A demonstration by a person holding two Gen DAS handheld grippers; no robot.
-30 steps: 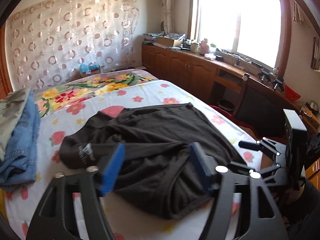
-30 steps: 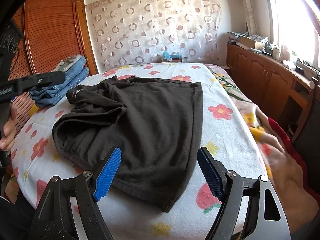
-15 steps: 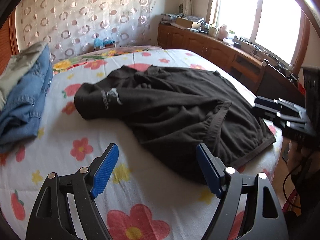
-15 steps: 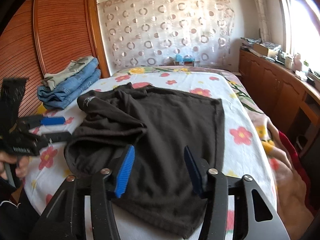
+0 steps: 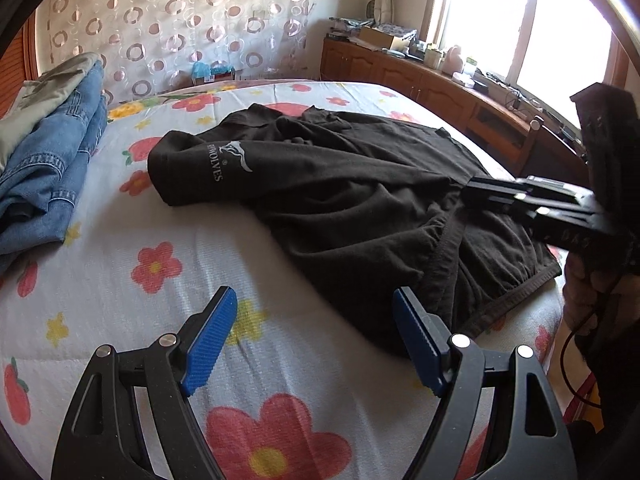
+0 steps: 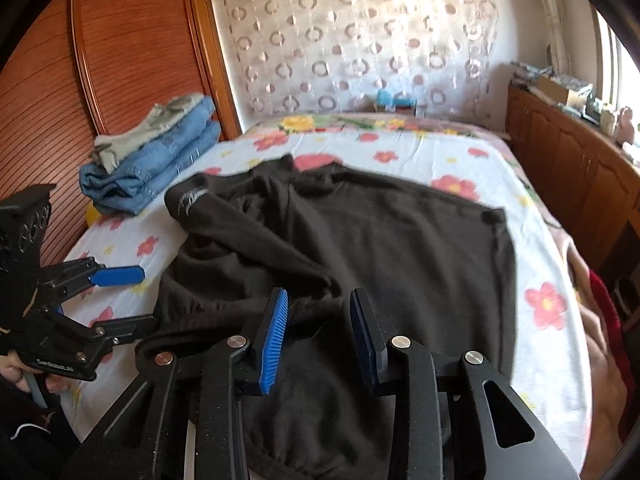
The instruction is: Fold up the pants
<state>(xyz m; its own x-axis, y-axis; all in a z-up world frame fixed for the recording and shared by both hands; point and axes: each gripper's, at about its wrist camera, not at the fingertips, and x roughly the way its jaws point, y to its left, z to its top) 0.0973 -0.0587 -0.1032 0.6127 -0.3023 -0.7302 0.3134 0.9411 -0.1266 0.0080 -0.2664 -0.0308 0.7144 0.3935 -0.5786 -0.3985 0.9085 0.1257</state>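
Pants lengthwise, waistband toward camera

Our right gripper hovered over the near part of the dark pants, which lay rumpled on the flowered bed. Its jaws had just been closing, with a gap left between the blue pads and cloth beneath them, not clearly pinched. To the left of the jaws our left gripper stood wide at the garment's edge. Far beyond the jaws, to their left, sat folded jeans.
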